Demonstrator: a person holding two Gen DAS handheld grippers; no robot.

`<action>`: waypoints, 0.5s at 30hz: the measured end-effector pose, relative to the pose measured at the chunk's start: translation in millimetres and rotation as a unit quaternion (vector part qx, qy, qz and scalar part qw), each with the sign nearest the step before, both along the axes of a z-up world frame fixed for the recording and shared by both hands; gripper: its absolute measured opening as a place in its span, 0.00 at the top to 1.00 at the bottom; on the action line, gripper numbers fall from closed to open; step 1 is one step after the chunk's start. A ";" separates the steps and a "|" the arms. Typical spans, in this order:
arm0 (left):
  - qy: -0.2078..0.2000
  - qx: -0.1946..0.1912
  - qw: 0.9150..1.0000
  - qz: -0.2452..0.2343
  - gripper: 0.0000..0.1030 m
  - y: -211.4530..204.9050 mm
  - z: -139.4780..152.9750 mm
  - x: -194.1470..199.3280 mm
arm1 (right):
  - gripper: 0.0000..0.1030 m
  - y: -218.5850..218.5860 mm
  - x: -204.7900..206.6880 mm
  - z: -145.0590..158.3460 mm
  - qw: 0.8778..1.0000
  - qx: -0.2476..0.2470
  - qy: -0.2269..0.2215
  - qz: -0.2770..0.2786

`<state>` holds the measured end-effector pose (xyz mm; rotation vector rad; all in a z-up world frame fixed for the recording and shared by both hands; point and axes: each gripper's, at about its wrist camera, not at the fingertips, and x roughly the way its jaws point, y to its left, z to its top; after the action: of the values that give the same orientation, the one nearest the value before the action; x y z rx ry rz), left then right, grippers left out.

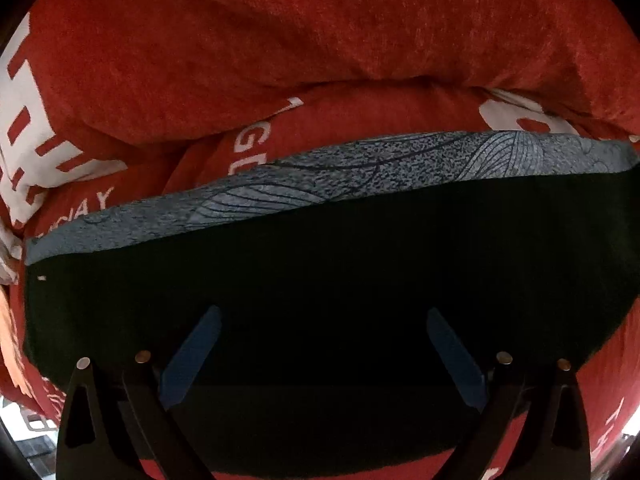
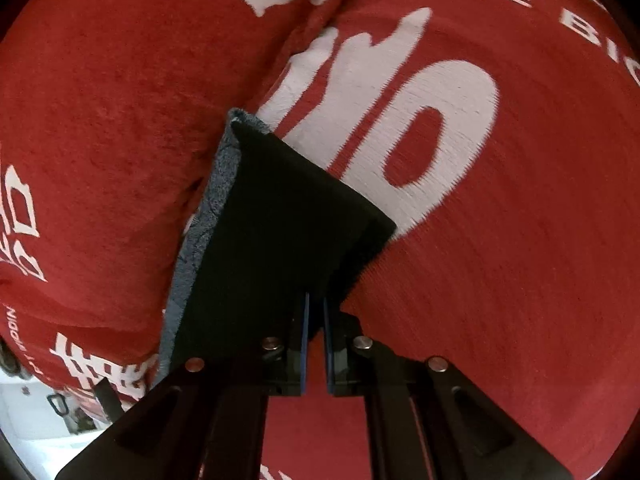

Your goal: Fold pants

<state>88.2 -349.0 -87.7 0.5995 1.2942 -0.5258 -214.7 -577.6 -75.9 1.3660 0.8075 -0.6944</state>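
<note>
The pants are black with a grey leaf-patterned layer along one edge. In the left wrist view the black cloth [image 1: 320, 264] lies flat across the frame, with the grey band [image 1: 360, 168] along its far edge. My left gripper [image 1: 324, 316] is open just above the black cloth, its blue pads [image 1: 192, 356] wide apart. In the right wrist view my right gripper [image 2: 316, 312] is shut on a corner of the pants [image 2: 280, 220], which stretch away from the fingers, with the grey edge [image 2: 204, 216] on the left.
A red blanket with white lettering [image 1: 280, 40] covers the surface under and around the pants, bunched into thick folds behind them. It fills the right wrist view [image 2: 500, 240] too. A bit of pale floor with clutter [image 2: 48, 408] shows at lower left.
</note>
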 end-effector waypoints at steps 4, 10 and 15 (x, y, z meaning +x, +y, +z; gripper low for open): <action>-0.016 -0.008 1.000 0.010 0.00 25.6 15.9 6.3 | 0.87 17.1 9.3 8.4 0.999 0.019 -0.022 0.038; -0.024 0.017 0.998 0.052 0.00 94.2 23.4 33.4 | 0.75 83.6 66.7 -7.4 0.988 0.083 -0.056 0.121; -0.037 0.071 0.992 0.102 0.00 164.7 2.1 53.8 | 0.73 119.8 103.4 -23.0 0.980 0.106 -0.061 0.158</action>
<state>141.9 -184.3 -85.6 0.5900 1.3130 -0.2431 -111.3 -457.7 -99.0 1.4121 0.9943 -0.2795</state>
